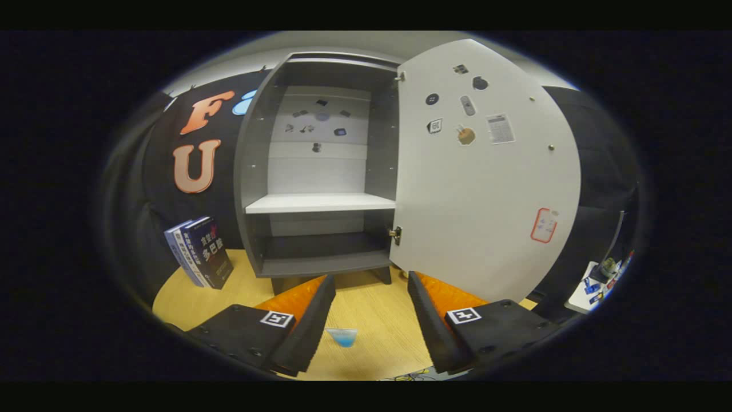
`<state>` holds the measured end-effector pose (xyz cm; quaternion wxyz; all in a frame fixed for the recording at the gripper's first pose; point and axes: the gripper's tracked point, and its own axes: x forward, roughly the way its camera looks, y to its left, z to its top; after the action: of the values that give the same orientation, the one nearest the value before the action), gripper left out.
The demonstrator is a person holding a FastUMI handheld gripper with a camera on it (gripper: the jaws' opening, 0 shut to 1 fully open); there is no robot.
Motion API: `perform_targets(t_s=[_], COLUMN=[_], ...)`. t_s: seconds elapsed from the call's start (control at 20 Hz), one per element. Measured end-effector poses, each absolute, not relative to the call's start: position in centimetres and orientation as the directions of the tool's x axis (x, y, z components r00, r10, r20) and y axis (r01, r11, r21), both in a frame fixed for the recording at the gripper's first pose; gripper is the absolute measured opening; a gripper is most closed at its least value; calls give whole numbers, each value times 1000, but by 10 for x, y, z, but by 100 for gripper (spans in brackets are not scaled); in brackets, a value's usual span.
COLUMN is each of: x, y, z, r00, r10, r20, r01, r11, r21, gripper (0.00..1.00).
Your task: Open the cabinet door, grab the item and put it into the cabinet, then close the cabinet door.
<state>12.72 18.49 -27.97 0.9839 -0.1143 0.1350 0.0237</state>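
One cabinet (pixel 318 171) stands on the wooden table (pixel 366 320), grey frame, pale back panel. Its single door (pixel 486 189) is swung wide open to the right, hung on two hinges, one at the top corner, one low down. Inside: one white shelf (pixel 320 202) splitting the space into two compartments, upper and lower, both bare of objects apart from about eight small stickers on the back panel of the upper one. The door's inner face carries seven stickers up high and one red-outlined label (pixel 544 225) lower down.

Two books (pixel 199 252) lean upright together just left of the cabinet, on the table.

Gripper (pixel 366 326): two fingers, spread well apart, nothing between them but air and table. One small item (pixel 342 336), pale with a blue lower part, lies on the table in the gap between the fingers, touching neither. It is ahead of the cabinet's base, outside the cabinet.
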Motion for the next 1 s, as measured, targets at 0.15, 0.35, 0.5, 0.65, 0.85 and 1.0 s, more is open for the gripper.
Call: perform_targets(t_s=[0.15, 0.35, 0.5, 0.65, 0.85, 1.0], x=[128, 129, 128, 128, 129, 129], y=[196, 198, 195, 193, 188, 184], z=[-321, -369, -402, -429, -458, -473], r00=[945, 911, 883, 856, 826, 804], r10=[36, 38, 32, 28, 18, 15], r20=[-326, -411, -468, -516, -563, -595], r01=[-129, -168, -182, -195, -196, -190], r11=[955, 944, 943, 942, 946, 954], r21=[-267, -284, -278, -272, -257, -233], gripper=[94, 99, 98, 98, 96, 85])
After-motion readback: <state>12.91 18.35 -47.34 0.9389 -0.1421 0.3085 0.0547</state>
